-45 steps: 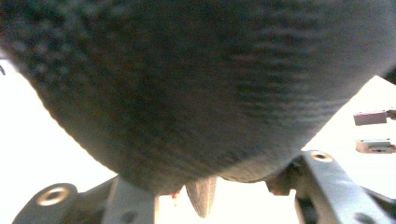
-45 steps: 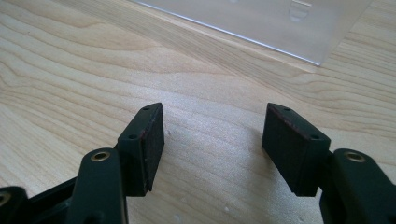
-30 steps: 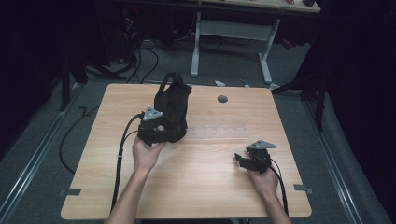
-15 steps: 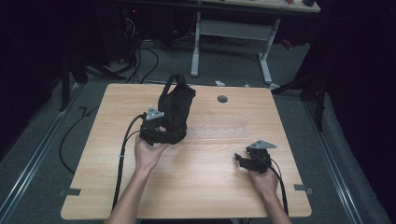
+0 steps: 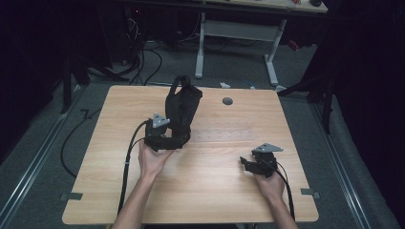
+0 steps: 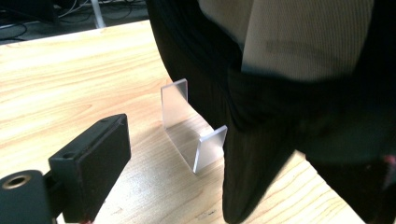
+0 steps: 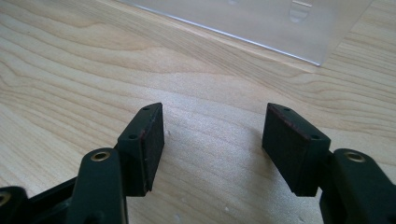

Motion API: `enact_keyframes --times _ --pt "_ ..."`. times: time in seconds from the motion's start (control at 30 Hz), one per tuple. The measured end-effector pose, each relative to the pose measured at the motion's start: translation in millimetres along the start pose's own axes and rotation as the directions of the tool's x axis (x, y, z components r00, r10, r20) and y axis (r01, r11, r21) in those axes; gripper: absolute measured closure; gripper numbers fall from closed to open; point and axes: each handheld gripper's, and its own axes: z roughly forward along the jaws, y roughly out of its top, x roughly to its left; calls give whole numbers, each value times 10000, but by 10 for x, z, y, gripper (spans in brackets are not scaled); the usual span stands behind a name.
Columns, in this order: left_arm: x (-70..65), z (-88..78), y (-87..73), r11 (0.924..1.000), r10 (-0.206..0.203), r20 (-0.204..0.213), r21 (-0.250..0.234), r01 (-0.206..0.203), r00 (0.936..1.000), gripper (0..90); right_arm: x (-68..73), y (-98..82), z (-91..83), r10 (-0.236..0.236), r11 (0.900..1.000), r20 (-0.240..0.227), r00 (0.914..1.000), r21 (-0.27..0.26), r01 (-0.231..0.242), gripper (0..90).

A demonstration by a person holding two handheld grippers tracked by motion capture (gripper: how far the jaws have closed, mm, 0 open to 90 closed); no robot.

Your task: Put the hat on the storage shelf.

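Your left tongs [image 5: 165, 138] touch the black bag [image 5: 181, 107], grip state unclear; your right tongs [image 7: 212, 140] gape empty over the desk [image 5: 200, 191].

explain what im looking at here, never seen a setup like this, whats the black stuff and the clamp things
A person sits at a wooden table, holding a handheld two-jaw gripper in each hand. One picture looks down from above; the other two come from cameras riding on each gripper. The left gripper is pressed against a black garment, which hangs over a clear plastic rack; whether it grips the garment is unclear. The right gripper rests open above bare wood, holding nothing, near the rack's clear base.
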Motion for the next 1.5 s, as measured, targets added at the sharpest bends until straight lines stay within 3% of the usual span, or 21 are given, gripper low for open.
enact_keyframes --times 0.37,0.6,1.03,1.5 --pt "34 -191 -12 9998 -185 496 -86 190 9986 97 0 0 0 -1 10000 2 10000 1 1 390" --pt "164 -349 -57 9990 -378 915 281 353 9951 155 0 0 0 -5 10000 1 10000 -1 5 390" --pt "479 -546 -174 9955 -858 553 446 834 9948 201 1 1 1 6 10000 11 10000 4 -6 390" --pt "711 -643 -363 9902 -1274 100 585 1266 9918 219 3 1 0 20 10000 8 10000 7 -20 390"
